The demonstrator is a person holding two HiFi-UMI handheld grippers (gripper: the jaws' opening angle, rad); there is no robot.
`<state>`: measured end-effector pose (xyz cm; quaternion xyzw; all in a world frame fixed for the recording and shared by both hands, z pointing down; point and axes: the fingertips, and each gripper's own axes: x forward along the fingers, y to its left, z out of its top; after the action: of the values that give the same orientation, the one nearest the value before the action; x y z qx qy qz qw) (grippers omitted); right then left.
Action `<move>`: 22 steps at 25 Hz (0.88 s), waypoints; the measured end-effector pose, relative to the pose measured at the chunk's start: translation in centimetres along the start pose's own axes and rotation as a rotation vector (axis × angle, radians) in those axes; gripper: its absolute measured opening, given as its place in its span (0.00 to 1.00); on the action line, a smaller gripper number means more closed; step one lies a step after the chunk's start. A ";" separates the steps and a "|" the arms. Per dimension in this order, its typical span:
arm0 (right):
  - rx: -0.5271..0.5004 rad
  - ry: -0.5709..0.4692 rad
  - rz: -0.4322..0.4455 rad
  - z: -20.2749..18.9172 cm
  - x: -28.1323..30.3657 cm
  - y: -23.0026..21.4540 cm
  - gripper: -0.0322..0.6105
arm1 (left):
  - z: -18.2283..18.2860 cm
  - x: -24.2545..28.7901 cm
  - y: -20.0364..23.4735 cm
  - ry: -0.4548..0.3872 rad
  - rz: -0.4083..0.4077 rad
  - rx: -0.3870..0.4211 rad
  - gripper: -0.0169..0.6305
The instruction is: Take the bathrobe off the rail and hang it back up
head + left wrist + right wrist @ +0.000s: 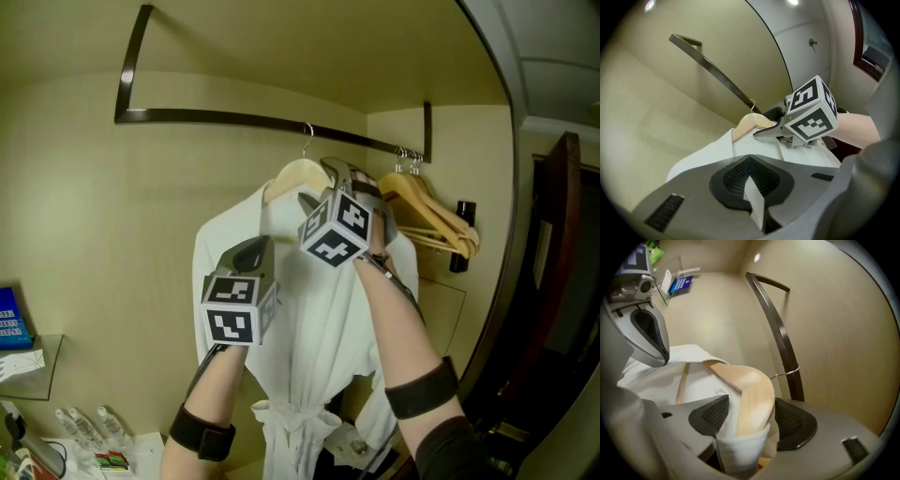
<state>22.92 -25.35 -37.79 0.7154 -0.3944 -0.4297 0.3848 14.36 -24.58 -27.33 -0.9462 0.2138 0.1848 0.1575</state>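
Bathrobe [309, 356], white: draped on wooden hanger [752, 399], hook [307, 131] over the rail [234, 120]. Right gripper [750, 420] clamps hanger shoulder and collar cloth together. Left gripper [750, 180] is closed, pinching what looks like a thin robe fold. Risk: a tilted lift could slide the robe off, or snag the hook near the spare hangers [431, 211].
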 end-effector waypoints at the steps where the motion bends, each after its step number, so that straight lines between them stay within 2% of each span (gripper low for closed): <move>1: 0.021 -0.017 0.000 0.0 0.3 0.0 0.54 | -0.1 0.1 0.1 0.001 0.002 0.001 0.03; 3: 0.057 -0.052 -0.019 0.2 0.6 -0.4 0.48 | -0.4 0.2 0.2 0.006 0.008 0.004 0.03; 5: 0.078 -0.075 -0.044 0.5 0.7 -0.9 0.38 | -0.7 0.3 0.2 0.011 0.012 0.009 0.03; 22: 0.112 -0.130 -0.105 0.6 1.3 -1.2 0.37 | -0.3 0.8 -0.5 0.040 0.059 0.050 0.03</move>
<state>23.09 -26.13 -39.44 0.7261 -0.4040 -0.4719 0.2949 15.35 -24.52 -27.23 -0.9389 0.2491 0.1648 0.1711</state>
